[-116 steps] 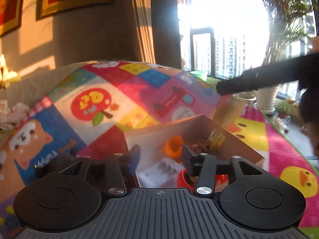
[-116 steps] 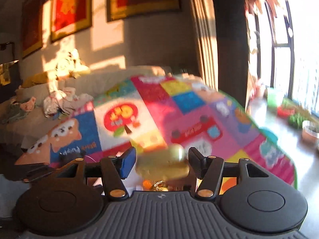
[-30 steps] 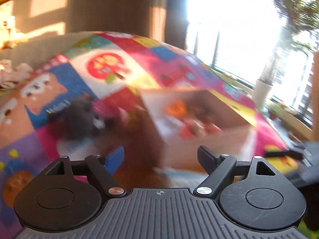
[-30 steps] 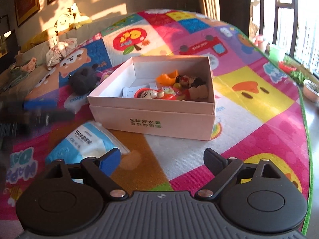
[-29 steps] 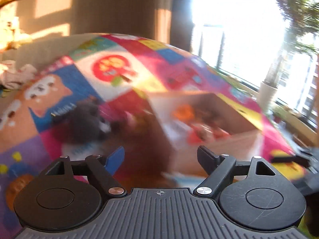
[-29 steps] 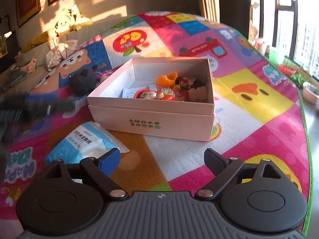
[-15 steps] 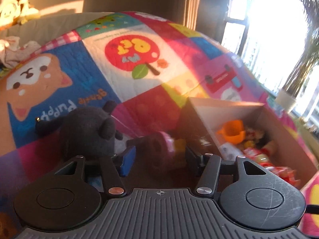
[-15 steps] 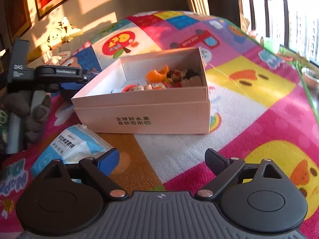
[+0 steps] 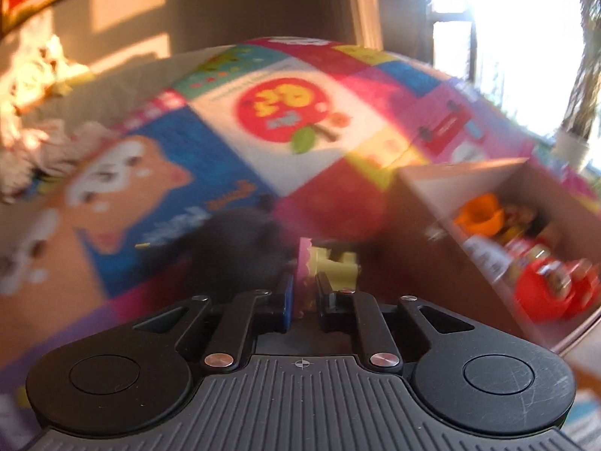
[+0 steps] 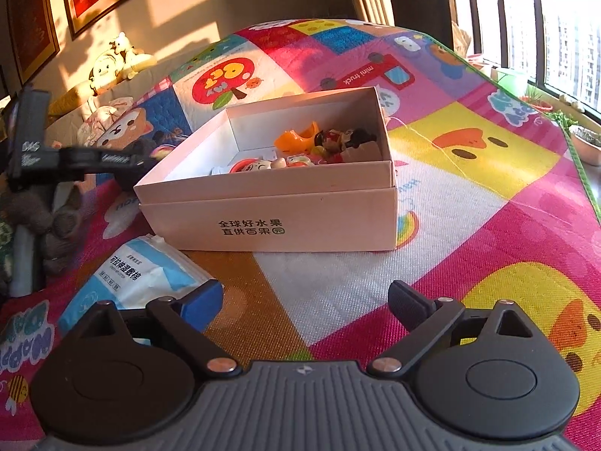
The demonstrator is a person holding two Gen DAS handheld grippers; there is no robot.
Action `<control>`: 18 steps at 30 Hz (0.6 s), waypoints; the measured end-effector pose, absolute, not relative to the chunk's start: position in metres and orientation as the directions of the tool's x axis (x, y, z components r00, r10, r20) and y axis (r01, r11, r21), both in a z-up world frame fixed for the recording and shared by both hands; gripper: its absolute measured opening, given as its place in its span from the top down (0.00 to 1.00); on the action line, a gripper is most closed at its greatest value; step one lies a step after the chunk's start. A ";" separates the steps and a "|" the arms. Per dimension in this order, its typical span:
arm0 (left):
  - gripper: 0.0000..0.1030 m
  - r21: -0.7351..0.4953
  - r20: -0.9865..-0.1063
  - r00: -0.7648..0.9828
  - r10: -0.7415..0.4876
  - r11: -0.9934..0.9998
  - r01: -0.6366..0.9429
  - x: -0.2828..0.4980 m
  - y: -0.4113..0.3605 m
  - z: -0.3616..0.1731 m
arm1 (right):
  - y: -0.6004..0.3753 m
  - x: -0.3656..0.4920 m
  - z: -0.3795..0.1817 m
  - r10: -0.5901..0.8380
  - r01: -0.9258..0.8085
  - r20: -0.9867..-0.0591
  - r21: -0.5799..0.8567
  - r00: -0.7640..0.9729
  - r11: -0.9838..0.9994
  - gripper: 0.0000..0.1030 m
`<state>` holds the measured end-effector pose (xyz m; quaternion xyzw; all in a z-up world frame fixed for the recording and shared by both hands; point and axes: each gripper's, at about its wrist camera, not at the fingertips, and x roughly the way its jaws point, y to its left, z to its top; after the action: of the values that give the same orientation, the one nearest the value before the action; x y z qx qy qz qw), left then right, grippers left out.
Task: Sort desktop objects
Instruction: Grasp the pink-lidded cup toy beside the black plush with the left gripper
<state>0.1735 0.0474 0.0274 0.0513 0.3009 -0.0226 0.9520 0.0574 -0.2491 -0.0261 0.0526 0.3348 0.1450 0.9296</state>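
Mat (image 10: 488,195) room right of box (image 10: 300,218)

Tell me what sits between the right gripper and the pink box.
In the right wrist view, only bare play mat lies between the open right gripper and the pink box. The blue-and-white wipes pack sits off to the left.

The left gripper (image 9: 305,282) has its jaws drawn nearly together on a small pink-and-yellow toy (image 9: 330,263), while the right gripper (image 10: 304,300) is held level and low with its jaws spread wide, gripping nothing.
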 end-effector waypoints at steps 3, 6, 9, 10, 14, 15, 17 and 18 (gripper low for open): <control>0.71 0.044 -0.591 0.806 -0.033 0.996 0.072 0.165 0.060 0.029 | -0.249 0.057 -0.026 0.309 -0.239 -0.604 0.196 0.735 0.951 0.05; 0.43 0.021 -0.586 0.807 -0.077 0.994 0.111 0.160 0.055 0.026 | -0.249 0.058 -0.026 0.311 -0.239 -0.603 0.199 0.735 0.950 0.04; 0.40 0.058 -0.594 0.800 -0.084 0.988 0.146 0.167 0.038 0.018 | -0.249 0.058 -0.026 0.311 -0.238 -0.602 0.200 0.735 0.950 0.04; 0.40 0.081 -0.593 0.801 -0.075 0.985 0.153 0.171 0.032 0.015 | -0.249 0.058 -0.026 0.311 -0.237 -0.603 0.200 0.735 0.951 0.04; 0.48 0.170 -0.584 0.812 -0.017 0.975 0.143 0.181 0.022 0.005 | -0.250 0.059 -0.026 0.311 -0.235 -0.607 0.204 0.731 0.950 0.03; 0.50 0.171 -0.582 0.813 -0.012 0.976 0.137 0.181 0.022 0.005 | -0.250 0.059 -0.026 0.312 -0.234 -0.609 0.206 0.730 0.950 0.03; 0.50 0.182 -0.569 0.822 -0.008 0.974 0.136 0.175 0.024 0.009 | -0.251 0.059 -0.027 0.312 -0.233 -0.610 0.208 0.729 0.950 0.03; 0.51 0.198 -0.557 0.830 -0.002 0.971 0.136 0.168 0.024 0.013 | -0.251 0.060 -0.027 0.314 -0.233 -0.610 0.210 0.728 0.950 0.03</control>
<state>0.1676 0.0240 0.0127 0.1154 0.2890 -0.0364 0.9496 0.0596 -0.2510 -0.0271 0.0593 0.3380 0.1474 0.9276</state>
